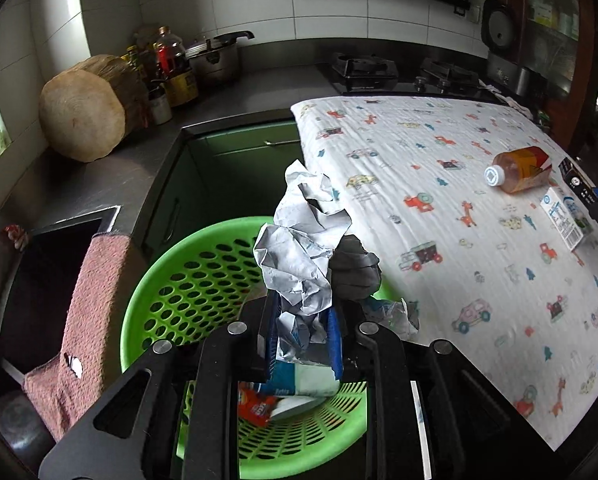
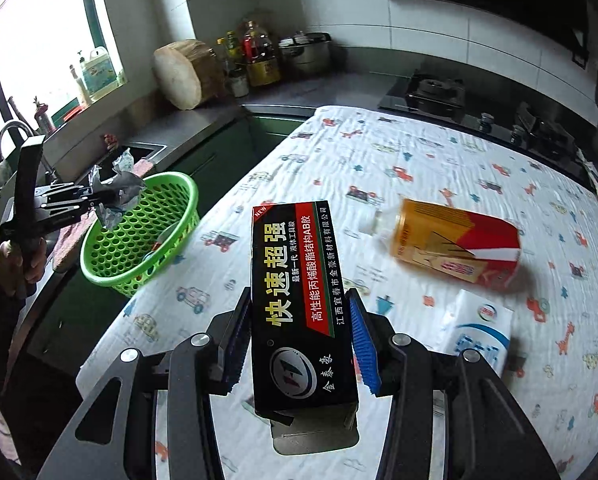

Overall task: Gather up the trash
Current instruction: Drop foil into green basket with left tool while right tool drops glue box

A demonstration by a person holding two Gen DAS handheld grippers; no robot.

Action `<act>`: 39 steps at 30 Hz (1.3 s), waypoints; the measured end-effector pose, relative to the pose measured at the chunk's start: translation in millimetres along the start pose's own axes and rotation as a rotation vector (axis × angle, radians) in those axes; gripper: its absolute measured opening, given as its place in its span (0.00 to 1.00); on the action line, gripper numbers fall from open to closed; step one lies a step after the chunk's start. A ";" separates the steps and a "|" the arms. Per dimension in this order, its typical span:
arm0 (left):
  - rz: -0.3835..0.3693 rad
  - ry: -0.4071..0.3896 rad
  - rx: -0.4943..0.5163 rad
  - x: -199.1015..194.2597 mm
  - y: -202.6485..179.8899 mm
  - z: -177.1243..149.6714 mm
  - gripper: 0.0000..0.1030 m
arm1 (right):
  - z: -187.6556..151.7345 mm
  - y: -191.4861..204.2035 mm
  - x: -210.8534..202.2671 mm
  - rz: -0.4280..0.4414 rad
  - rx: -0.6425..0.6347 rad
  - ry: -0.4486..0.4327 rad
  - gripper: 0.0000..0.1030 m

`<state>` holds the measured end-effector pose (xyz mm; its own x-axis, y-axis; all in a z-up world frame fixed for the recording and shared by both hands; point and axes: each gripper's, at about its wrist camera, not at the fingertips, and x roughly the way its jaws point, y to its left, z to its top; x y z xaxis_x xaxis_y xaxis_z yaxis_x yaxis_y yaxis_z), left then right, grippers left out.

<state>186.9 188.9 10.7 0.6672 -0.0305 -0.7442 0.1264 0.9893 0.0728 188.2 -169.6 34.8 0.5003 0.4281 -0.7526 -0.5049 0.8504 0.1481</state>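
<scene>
Surface (image 2: 439, 152): covered by a white crinkled cloth printed with small cars, giraffes and trucks; fills the frame from 12 to 5 o'clock in the right wrist view.

Round green plastic basket with perforated walls (image 2: 139, 248): off the surface's left edge, at 9 o'clock in the right wrist view, directly below the left tongs in the left wrist view (image 1: 187, 280). Inside it, a red wrapper (image 1: 255, 406) and a white-and-teal carton (image 1: 303, 384); a second crumpled wad (image 1: 399, 316) shows at its right rim, against the cloth edge.

Orange plastic bottle with red-and-yellow label and white cap (image 2: 459, 248): lying on its side on the cloth, at 2 o'clock from the right tongs, apart from them. Motion-blurred here; sharper in the left wrist view (image 1: 519, 168).

White carton with blue print (image 2: 479, 328): flat on the cloth, just right of the right tongs, at 3 o'clock.

Black rectangular cardboard box with yellow and white Chinese lettering and a red band (image 2: 295, 304): glossy, sharp-edged, long axis pointing away toward 12 o'clock. Right tongs (image 2: 299, 344) closed partway, ribbed blue pads against both long sides, box gripped and lifted off the cloth, shadow below.

Crumpled white-and-grey paper wad (image 1: 303, 252): creased, irregular, matte. Left tongs (image 1: 299, 340) pinched narrow on its lower end; the wad sticks up toward 12 o'clock, above the basket's right half.

Pink towel (image 1: 87, 312): draped at 8 o'clock beside the basket.
</scene>
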 end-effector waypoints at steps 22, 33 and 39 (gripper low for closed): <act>0.077 0.102 -0.141 25.0 80.9 -68.8 0.69 | 91.2 168.3 143.2 0.258 -0.107 0.072 0.43; 0.079 0.057 -0.158 5.3 89.4 -70.5 0.77 | 102.3 209.1 204.9 0.326 -0.040 0.124 0.53; 0.085 0.054 -0.149 1.7 87.4 -71.0 0.77 | 95.1 212.6 205.6 0.323 -0.041 0.113 0.72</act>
<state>147.0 285.5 -31.4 0.6300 0.0576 -0.7745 -0.0414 0.9983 0.0406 250.7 128.4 -27.5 0.2299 0.6345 -0.7380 -0.6536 0.6624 0.3660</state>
